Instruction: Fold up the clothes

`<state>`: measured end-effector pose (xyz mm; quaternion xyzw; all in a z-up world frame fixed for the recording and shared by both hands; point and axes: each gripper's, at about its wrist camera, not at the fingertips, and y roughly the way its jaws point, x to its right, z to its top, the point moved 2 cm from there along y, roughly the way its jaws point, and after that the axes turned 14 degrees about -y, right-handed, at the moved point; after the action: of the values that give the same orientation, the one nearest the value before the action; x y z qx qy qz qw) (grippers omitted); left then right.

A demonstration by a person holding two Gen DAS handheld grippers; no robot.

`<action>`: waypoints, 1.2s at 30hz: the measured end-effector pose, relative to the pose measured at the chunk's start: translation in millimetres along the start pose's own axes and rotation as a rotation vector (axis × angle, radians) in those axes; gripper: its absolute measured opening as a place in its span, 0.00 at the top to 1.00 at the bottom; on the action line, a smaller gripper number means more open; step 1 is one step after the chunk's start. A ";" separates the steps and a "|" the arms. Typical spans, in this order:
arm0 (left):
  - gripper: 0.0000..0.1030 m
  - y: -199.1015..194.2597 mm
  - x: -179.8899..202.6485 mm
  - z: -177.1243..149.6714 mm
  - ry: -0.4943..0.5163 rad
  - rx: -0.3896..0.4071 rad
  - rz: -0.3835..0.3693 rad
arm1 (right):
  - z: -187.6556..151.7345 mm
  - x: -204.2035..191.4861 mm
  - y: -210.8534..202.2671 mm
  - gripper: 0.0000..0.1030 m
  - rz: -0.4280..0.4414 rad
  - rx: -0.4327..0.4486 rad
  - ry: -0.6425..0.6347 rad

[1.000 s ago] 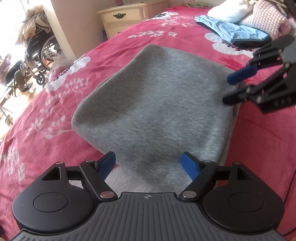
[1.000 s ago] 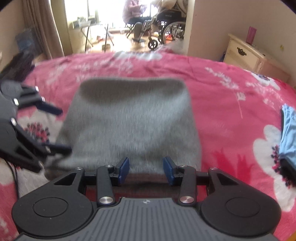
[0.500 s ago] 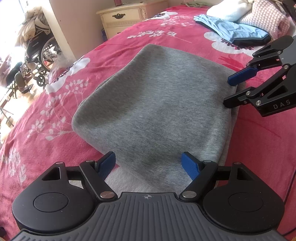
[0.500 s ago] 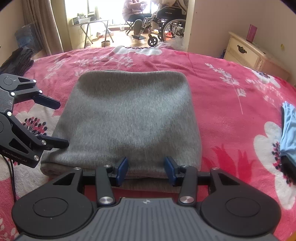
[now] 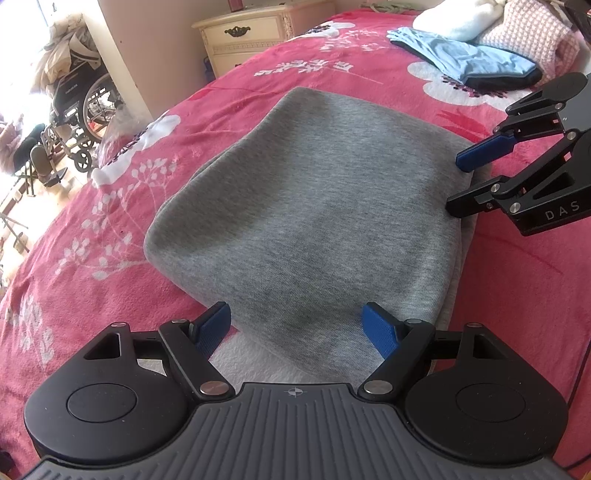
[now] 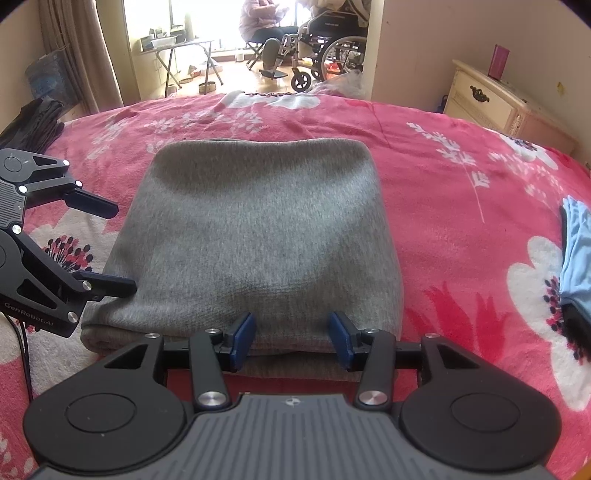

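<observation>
A grey folded garment (image 5: pixel 317 206) lies flat on the pink floral bedcover (image 5: pixel 92 236). My left gripper (image 5: pixel 297 328) stands open and wide over one near edge of it, blue pads apart and pressing on nothing. My right gripper (image 6: pixel 291 332) is open at the adjoining edge of the grey garment (image 6: pixel 258 229), whose folded layers lie just ahead of its pads, ungripped. Each gripper shows in the other's view: the right gripper (image 5: pixel 455 185) at the cloth's right edge, the left gripper (image 6: pixel 123 249) at its left edge.
A folded blue garment (image 5: pixel 465 62) and a white and pink-checked pile (image 5: pixel 528 33) lie at the far end of the bed. A cream nightstand (image 6: pixel 491 99) stands beside it. Beyond the bed are a wheelchair (image 6: pixel 325 48) and a seated person (image 6: pixel 262 22). Dark clothing (image 6: pixel 33 122) lies at the left.
The right gripper's jaws have spread slightly and its view has settled from blur to sharp. The left gripper and the grey garment have not moved.
</observation>
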<state>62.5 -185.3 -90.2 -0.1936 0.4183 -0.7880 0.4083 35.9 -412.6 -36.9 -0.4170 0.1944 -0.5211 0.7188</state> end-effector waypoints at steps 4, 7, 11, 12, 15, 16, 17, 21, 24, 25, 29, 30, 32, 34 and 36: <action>0.23 0.1 0.0 -0.1 -0.001 0.000 0.000 | -0.3 -0.9 0.4 0.52 -0.003 -0.001 -0.002; 0.23 0.2 -0.1 0.1 -0.001 0.000 0.000 | -0.3 -1.2 0.6 0.51 -0.003 -0.002 -0.001; 0.23 0.5 -0.1 0.1 -0.001 0.001 0.001 | -0.8 -1.4 1.0 0.51 -0.005 -0.002 -0.003; 0.23 0.5 0.0 0.1 -0.001 0.001 0.001 | -0.9 -1.4 1.2 0.51 -0.006 -0.002 -0.003; 0.23 0.5 0.3 0.0 -0.001 0.001 0.001 | -1.3 -2.2 1.7 0.50 -0.008 -0.003 -0.005; 0.23 0.6 0.4 -0.1 -0.001 0.001 0.002 | -1.3 -2.4 1.8 0.50 -0.009 -0.003 -0.006; 0.23 0.6 0.5 -0.1 -0.001 0.001 0.002 | -1.4 -2.5 1.8 0.50 -0.009 -0.003 -0.006; 0.23 0.5 0.6 -0.3 0.002 0.003 0.003 | -1.8 -2.8 1.9 0.49 -0.009 -0.004 -0.007; 0.23 0.8 0.5 -0.4 0.002 0.003 0.003 | -1.7 -3.2 1.8 0.49 -0.009 -0.004 -0.008; 0.23 0.9 0.5 -0.4 0.002 0.003 0.003 | -1.8 -3.2 1.7 0.49 -0.009 -0.004 -0.008; 0.23 0.8 0.7 -0.7 0.003 0.004 0.005 | -2.2 -3.7 1.5 0.49 -0.011 -0.004 -0.007; 0.23 0.8 0.8 -0.8 0.003 0.004 0.005 | -2.2 -3.9 1.6 0.49 -0.011 -0.004 -0.008; 0.23 0.9 1.0 -0.7 0.003 0.003 0.006 | -2.1 -4.2 1.6 0.49 -0.012 -0.005 -0.010; 0.23 0.8 1.3 -0.7 0.003 0.003 0.006 | -2.0 -4.0 2.0 0.48 -0.011 -0.006 -0.011; 0.23 0.8 1.3 -0.7 0.003 0.003 0.006 | -1.9 -4.2 2.2 0.48 -0.011 -0.006 -0.012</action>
<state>61.7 -186.2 -91.3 -0.1904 0.4183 -0.7876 0.4104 34.2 -409.3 -40.4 -0.4235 0.1894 -0.5221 0.7157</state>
